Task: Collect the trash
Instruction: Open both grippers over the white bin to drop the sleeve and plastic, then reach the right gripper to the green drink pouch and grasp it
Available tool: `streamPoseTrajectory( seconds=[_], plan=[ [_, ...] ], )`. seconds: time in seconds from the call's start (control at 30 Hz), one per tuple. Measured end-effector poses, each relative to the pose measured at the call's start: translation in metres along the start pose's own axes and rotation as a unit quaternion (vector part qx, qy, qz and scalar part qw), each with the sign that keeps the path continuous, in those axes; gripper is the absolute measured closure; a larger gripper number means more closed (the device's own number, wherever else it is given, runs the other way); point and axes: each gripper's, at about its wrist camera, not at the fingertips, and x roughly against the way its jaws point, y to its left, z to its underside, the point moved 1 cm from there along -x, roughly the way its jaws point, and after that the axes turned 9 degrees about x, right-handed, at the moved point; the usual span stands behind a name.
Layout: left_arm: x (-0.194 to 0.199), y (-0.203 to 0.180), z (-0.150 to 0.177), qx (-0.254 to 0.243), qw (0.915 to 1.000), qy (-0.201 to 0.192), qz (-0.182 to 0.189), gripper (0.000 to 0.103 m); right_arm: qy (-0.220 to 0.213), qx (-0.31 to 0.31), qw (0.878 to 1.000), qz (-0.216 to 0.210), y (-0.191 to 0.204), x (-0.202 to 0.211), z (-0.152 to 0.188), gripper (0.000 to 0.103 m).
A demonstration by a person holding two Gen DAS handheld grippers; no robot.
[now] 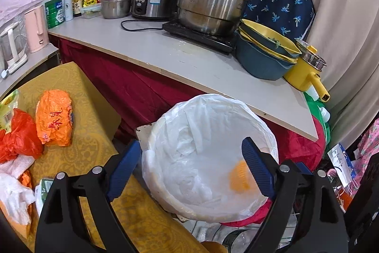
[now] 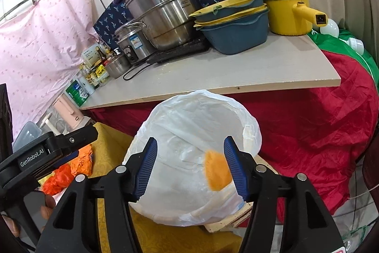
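The round bin lined with a thin white plastic bag (image 1: 208,153) stood on the floor below the edge of the pale grey counter (image 1: 146,49), directly ahead of and beneath both grippers, its mouth facing up. A blurred orange scrap (image 2: 216,170) appeared just inside the right gripper (image 2: 190,167), whose blue-padded jaws stood wide apart and touched nothing; whether the scrap was falling or already lying in the liner could not be told. The left gripper (image 1: 189,170) was likewise spread wide and empty, and it sat nearer the remaining litter: a crumpled orange plastic bag (image 1: 55,117) and a red plastic bag (image 1: 19,134) on the yellow patterned cloth (image 1: 90,110) to its left. The bin's base was hidden.
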Motion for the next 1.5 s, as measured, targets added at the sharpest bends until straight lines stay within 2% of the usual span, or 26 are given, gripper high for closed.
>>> streamPoseTrajectory(
  seconds=[0.4,0.5,0.8,1.1,1.5],
  plan=[
    [0.051,0.03,0.003,0.01,0.9985,-0.044,-0.031,0.019,-0.016,0.018,1.0,-0.009,0.029,0.031,0.001,0.04],
    [0.066,0.04,0.007,0.014,0.9975,-0.052,-0.046,0.014,-0.021,0.022,0.999,-0.013,0.038,0.04,0.001,0.038],
    [0.116,0.087,0.025,0.046,0.9924,-0.073,-0.088,0.014,-0.021,0.046,0.998,-0.048,0.081,0.067,0.011,0.033],
    [0.157,0.149,0.052,0.093,0.9838,-0.081,-0.129,0.014,0.004,0.094,0.992,-0.083,0.138,0.077,0.036,0.025],
    [0.181,0.224,0.095,0.141,0.971,-0.069,-0.18,0.014,0.077,0.153,0.979,-0.113,0.206,0.053,0.098,0.023]
  ],
)
